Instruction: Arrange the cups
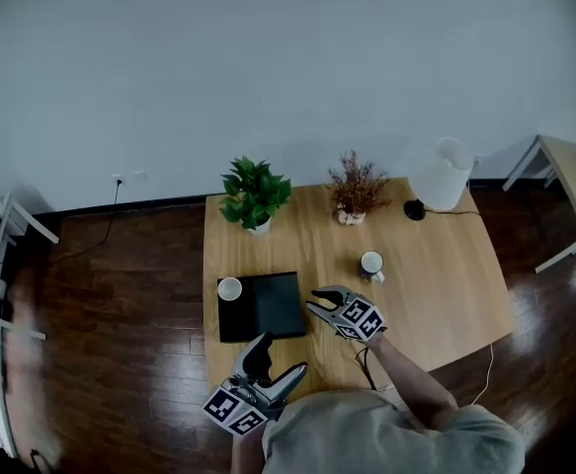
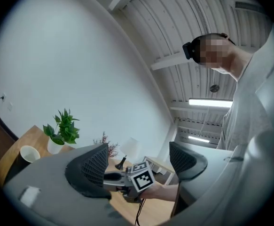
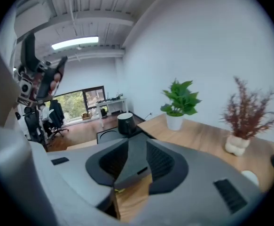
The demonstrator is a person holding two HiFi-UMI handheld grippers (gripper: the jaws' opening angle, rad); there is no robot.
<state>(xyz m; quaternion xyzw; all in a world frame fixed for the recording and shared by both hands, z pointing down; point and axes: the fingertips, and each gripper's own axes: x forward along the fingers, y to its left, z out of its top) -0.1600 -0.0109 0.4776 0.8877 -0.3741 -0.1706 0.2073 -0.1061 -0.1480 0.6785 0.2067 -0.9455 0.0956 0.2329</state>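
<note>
A dark cup with a white inside (image 1: 229, 288) stands on the left edge of a black mat (image 1: 268, 309); it also shows in the right gripper view (image 3: 125, 123). A white mug (image 1: 370, 264) sits on the bare wood to the right of the mat. My right gripper (image 1: 313, 301) hovers at the mat's right edge, pointing left toward the dark cup; its jaws (image 3: 136, 161) stand a little apart with nothing between them. My left gripper (image 1: 282, 355) hangs near the table's front edge, wide open and empty (image 2: 139, 161).
A wooden table (image 1: 446, 294) carries a green potted plant (image 1: 255, 194), a dried plant in a small vase (image 1: 355, 191) and a white lamp (image 1: 444, 176) along its far side. Dark wooden floor surrounds the table. A light side table (image 1: 569, 181) stands at the right.
</note>
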